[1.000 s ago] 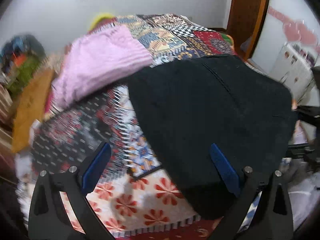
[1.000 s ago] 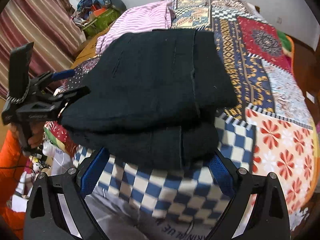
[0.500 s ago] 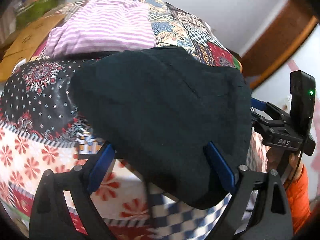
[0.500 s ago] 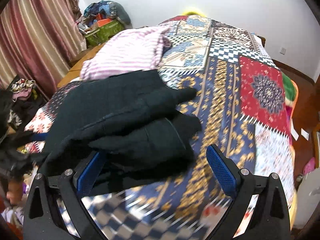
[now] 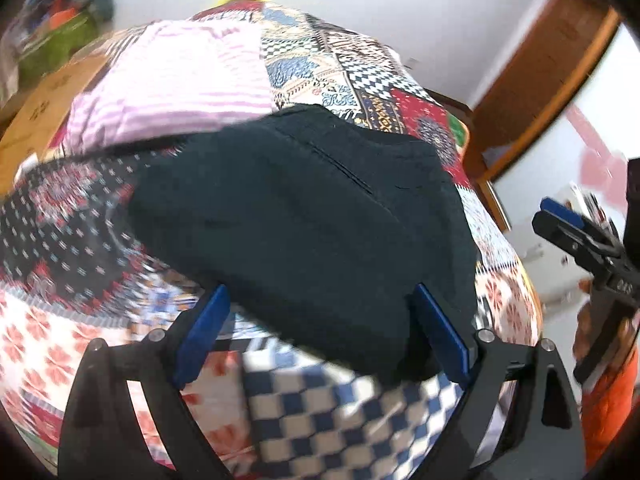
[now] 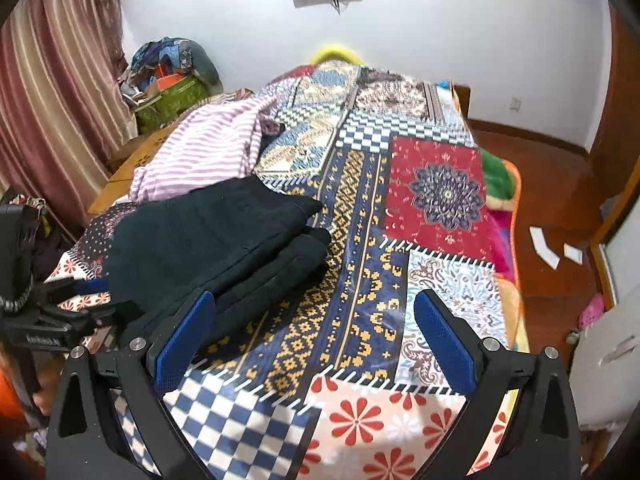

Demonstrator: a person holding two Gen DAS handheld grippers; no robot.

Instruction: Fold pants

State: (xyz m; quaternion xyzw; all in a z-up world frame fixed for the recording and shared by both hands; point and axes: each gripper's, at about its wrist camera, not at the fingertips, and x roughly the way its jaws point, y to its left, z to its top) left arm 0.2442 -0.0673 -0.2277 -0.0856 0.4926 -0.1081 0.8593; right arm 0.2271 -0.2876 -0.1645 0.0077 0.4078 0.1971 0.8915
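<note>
The black pants (image 5: 304, 216) lie folded into a thick stack on the patchwork quilt (image 5: 60, 320). My left gripper (image 5: 320, 332) is open wide at the stack's near edge, which reaches in between its blue pads (image 5: 204, 332); the pads do not press on it. In the right wrist view the pants (image 6: 208, 240) sit to the left of my right gripper (image 6: 312, 344), which is open over bare quilt (image 6: 360, 280) with nothing between its fingers. The left gripper (image 6: 108, 296) shows at the stack's left edge. The right gripper (image 5: 556, 220) appears far right in the left wrist view.
A pink striped garment (image 6: 204, 152) lies behind the pants on the bed. A curtain (image 6: 48, 100) and a green box (image 6: 172, 100) stand to the left. The wooden floor (image 6: 560, 200), with scraps of paper (image 6: 544, 248), runs along the right. An orange sleeve (image 5: 608, 400) is at the right.
My right gripper has drawn back, up and to the right, off the pants, which now lie left of its jaws. The left gripper has rolled and shifted along the stack's edge.
</note>
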